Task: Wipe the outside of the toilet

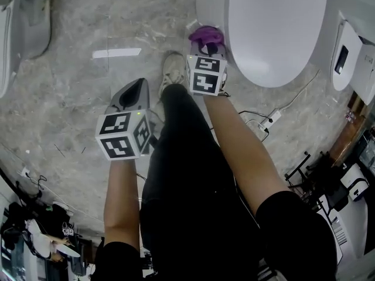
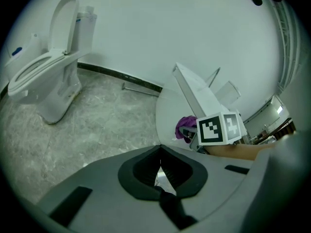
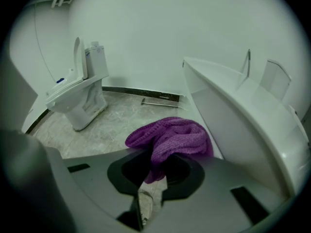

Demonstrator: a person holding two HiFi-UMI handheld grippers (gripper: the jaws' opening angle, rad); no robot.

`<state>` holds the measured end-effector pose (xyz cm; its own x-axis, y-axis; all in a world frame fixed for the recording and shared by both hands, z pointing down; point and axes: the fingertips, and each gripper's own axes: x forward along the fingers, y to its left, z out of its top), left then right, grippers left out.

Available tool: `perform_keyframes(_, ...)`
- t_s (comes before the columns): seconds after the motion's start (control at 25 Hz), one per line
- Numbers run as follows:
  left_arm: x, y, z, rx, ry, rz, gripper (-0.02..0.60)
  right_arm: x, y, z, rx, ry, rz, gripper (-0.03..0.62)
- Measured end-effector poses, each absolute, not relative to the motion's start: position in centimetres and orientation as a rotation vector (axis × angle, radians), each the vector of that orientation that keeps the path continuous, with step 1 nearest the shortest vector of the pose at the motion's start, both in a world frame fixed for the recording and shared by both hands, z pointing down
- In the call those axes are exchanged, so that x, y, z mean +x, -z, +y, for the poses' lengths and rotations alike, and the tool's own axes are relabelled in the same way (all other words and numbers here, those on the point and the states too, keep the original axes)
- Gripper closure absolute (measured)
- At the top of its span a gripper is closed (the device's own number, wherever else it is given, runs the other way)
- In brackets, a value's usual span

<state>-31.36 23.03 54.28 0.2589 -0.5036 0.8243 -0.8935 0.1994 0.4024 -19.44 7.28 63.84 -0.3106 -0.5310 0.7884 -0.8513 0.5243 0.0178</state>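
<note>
Right gripper (image 3: 154, 171) holds cloth (image 3: 172, 137) beside toilet (image 3: 243, 125); marble floor (image 3: 116, 123).

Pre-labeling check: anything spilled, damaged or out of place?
Nothing spilled or broken. Only oddity: what looks like a power strip with loose cable on the floor beside the toilet. The right gripper grips a purple cloth.

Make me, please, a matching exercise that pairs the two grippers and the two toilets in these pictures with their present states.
Things:
1. left gripper
2. right gripper
3. nearer toilet
4. farther toilet

States:
A. lid raised
B. shut on the purple cloth
C. lid down
D. shut, nothing between the jaws

Pairs: 1-D, 2-B, 3-C, 4-A.
</note>
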Motion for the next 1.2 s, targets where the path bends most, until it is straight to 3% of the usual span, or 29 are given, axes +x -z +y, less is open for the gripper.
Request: perform_keyframes(1.2, -37.0, -54.7, 5.5, 1.457, -0.527, -1.338, 0.572, -24.3, -63.6, -5.1, 1.392, -0.871, -1.815, 0.533)
